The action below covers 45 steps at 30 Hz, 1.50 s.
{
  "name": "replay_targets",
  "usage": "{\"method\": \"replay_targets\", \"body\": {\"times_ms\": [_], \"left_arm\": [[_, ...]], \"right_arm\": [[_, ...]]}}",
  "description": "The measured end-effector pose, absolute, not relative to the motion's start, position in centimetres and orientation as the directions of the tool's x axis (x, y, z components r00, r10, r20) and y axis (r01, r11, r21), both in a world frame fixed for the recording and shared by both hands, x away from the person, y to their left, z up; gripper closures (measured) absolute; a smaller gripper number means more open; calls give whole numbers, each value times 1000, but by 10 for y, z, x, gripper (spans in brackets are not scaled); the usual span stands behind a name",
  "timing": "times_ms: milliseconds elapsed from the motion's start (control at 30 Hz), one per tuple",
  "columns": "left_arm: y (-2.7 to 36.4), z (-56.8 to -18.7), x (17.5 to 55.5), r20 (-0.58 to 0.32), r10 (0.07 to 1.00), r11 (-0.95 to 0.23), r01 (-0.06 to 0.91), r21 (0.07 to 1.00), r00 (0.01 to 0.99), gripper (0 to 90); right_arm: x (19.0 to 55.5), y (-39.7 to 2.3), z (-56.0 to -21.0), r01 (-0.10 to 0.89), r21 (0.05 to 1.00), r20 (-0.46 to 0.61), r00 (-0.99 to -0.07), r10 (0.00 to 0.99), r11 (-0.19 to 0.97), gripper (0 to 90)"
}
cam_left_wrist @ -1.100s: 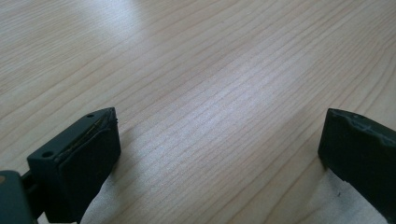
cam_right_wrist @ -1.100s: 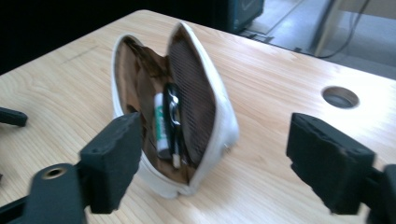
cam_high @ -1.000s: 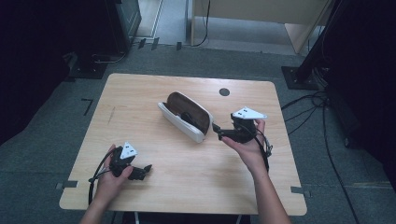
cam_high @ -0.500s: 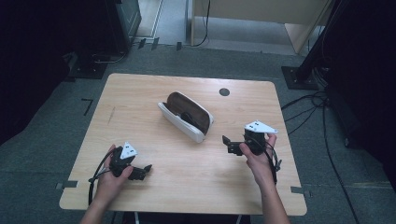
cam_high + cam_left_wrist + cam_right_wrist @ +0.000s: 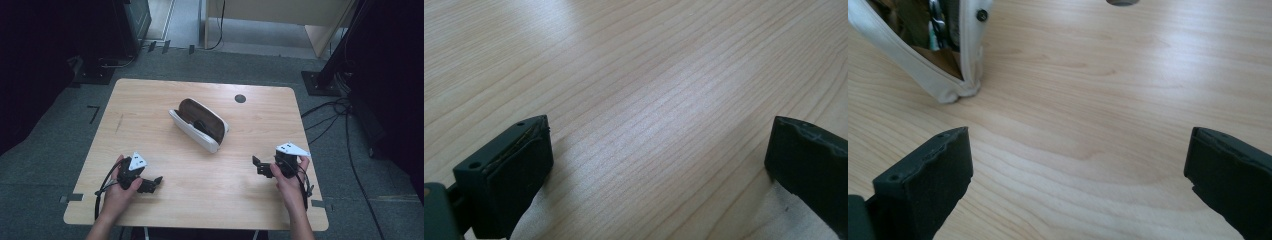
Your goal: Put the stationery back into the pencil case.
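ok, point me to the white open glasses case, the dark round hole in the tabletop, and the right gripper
white open glasses case (image 5: 196, 134), high view, on its white outer wall.
dark round hole in the wooden tabletop (image 5: 240, 98), high view, at its centre.
right gripper (image 5: 257, 166), high view, midway between its fingertips.

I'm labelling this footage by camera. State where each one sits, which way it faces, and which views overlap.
High view: fixed above the person's side, facing forward and down on the table; both forearms show, with the left hand-held gripper and right hand-held gripper.
Left gripper view: rides that gripper, looking low across bare wood between its open jaws.
Right gripper view: looks between its open jaws towards the open glasses case.
Shared: the case shows in the high and right gripper views.
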<state>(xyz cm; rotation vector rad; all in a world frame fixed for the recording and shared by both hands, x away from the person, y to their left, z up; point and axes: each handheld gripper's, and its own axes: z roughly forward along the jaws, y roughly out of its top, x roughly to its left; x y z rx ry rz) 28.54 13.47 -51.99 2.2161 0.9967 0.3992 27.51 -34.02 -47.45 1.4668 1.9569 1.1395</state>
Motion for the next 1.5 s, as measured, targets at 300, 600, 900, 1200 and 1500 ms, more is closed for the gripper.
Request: {"method": "replay_targets", "body": {"times_ms": [300, 600, 900, 1200, 1500], "left_arm": [[135, -520, 285, 6, 750, -487, 546, 682, 662, 0], [135, -520, 285, 6, 749, -488, 545, 682, 662, 0], [135, -520, 285, 6, 749, -488, 545, 682, 662, 0], [135, -520, 285, 9, 748, -491, 544, 680, 664, 0], [135, -520, 285, 9, 748, -491, 544, 680, 664, 0]], "right_arm": [[260, -364, -493, 605, 794, 129, -275, 953, 67, 0], [245, -387, -511, 639, 769, 123, -203, 971, 36, 0], [233, -398, -523, 668, 742, 71, -167, 983, 60, 0], [229, -401, -526, 700, 708, 26, -154, 988, 90, 0], [229, -401, -527, 700, 709, 25, -154, 988, 91, 0]]}}
